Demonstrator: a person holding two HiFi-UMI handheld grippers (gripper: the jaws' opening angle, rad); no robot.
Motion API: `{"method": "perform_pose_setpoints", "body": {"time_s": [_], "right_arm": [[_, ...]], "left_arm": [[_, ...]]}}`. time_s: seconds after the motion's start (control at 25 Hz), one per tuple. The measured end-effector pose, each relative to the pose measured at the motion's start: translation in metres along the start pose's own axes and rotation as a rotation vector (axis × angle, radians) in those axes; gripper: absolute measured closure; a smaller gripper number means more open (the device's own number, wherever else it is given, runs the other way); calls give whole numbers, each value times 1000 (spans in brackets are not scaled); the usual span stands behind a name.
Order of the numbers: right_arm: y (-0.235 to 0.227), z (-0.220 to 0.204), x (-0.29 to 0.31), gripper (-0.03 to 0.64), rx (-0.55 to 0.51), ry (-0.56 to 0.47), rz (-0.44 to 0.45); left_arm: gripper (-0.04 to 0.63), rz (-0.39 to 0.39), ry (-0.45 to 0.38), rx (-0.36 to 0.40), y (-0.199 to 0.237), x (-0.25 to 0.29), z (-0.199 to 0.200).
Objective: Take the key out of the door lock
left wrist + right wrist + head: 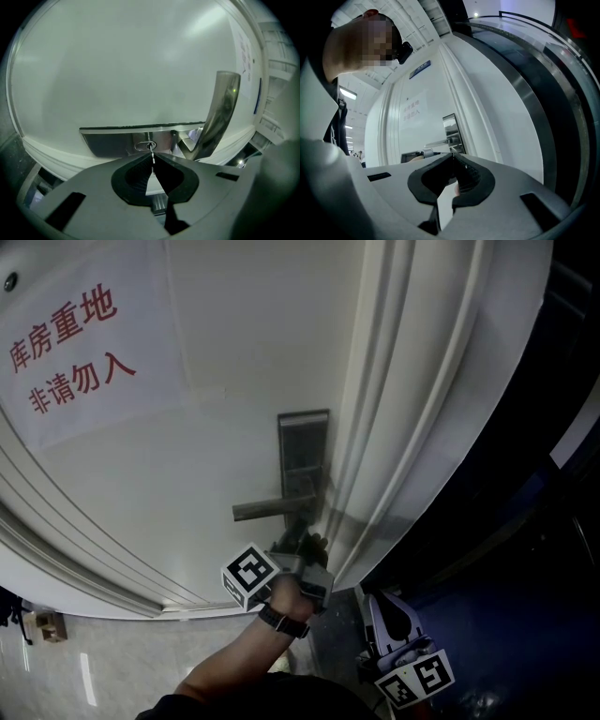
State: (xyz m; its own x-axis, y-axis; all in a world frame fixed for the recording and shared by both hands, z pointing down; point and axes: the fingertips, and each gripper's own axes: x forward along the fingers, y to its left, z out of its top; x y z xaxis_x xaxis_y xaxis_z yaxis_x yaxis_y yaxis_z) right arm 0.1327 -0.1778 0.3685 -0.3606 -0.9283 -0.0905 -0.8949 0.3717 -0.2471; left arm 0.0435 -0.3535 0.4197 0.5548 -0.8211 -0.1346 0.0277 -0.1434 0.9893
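My left fingers are clamped on the key, seated in the lock near the door's edge. Its shaft lies along my jaws, so I'd pull straight back. Right fingers closed, empty, farther off.

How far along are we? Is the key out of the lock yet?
Done: the left gripper is at the lock plate, with its jaws closed on the key. In hand: that grip. The key's tip sits in the keyhole, so it is not out yet. Left: pull it straight back, probably keeping clear of the door handle. The right gripper is shut, empty and held low, off the door.
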Motion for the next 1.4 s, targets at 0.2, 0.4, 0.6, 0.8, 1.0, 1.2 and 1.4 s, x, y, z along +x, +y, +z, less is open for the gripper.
{"method": "perform_pose_setpoints", "body": {"time_s": [0.2,0.4,0.6,0.8,1.0,1.2,1.4], "right_arm": [[1,0,-3,601,1,2,4],[1,1,-7,601,0,2,9],[5,0,-10,601,-1,6,23],[9,-2,-13,601,-3,14,40],[15,-3,-15,601,-11,25,63],[21,-8,-17,601,-18,50,86],[29,-11,-19,602,-21,62,108]], "left_arm": [[584,9,-1,-5,0,-3,-2],[584,12,-1,-9,0,-8,-5],[588,20,10,-7,1,-17,-13],[588,11,31,5,-4,-28,-23],[588,-10,73,6,-17,-46,-40],[588,-24,112,7,-21,-67,-55],[588,-26,124,-6,-26,-86,-64]]}}
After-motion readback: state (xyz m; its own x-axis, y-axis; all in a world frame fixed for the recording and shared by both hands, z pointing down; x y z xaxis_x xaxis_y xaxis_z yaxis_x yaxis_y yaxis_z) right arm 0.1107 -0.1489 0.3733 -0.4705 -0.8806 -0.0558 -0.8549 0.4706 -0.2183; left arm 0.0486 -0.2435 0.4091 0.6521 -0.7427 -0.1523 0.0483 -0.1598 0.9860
